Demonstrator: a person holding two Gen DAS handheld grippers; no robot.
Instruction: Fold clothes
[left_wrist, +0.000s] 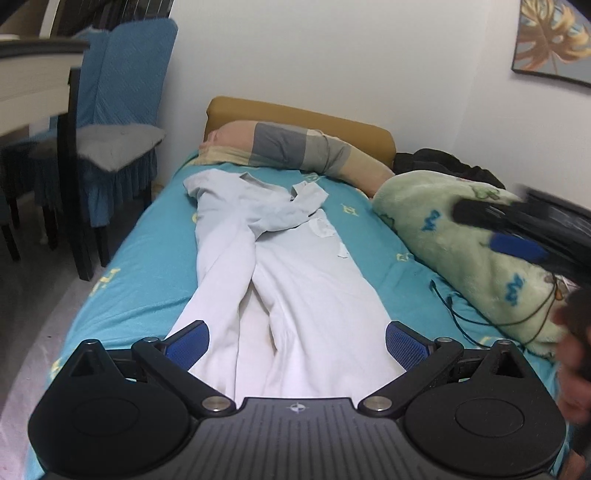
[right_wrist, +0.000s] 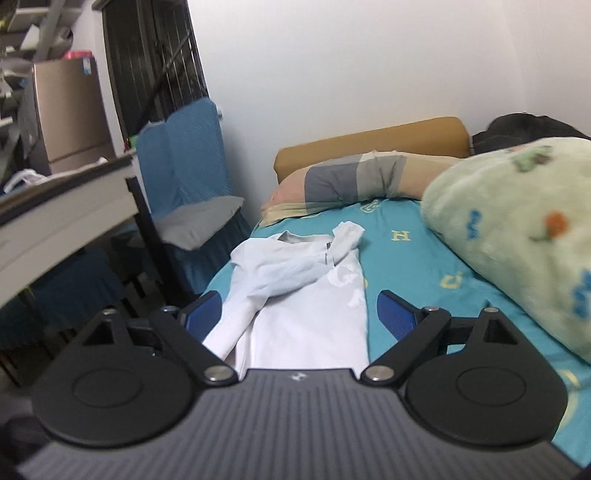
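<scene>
A pale white long-sleeved shirt (left_wrist: 295, 273) lies lengthwise on the turquoise bed sheet (left_wrist: 147, 266), collar at the far end, both sleeves folded across the body. My left gripper (left_wrist: 295, 343) is open and empty, hovering over the shirt's near hem. The right gripper (left_wrist: 517, 229) shows blurred at the right edge of the left wrist view, over the green blanket. In the right wrist view the right gripper (right_wrist: 295, 314) is open and empty above the shirt (right_wrist: 306, 295), with the sheet (right_wrist: 406, 266) around it.
A green fleece blanket (left_wrist: 480, 251) is heaped on the bed's right side, with a black cord (left_wrist: 461, 314) beside it. A striped pillow (left_wrist: 295, 151) and tan headboard (left_wrist: 303, 114) are at the far end. A blue-covered chair (left_wrist: 114, 140) and table (right_wrist: 55, 206) stand left of the bed.
</scene>
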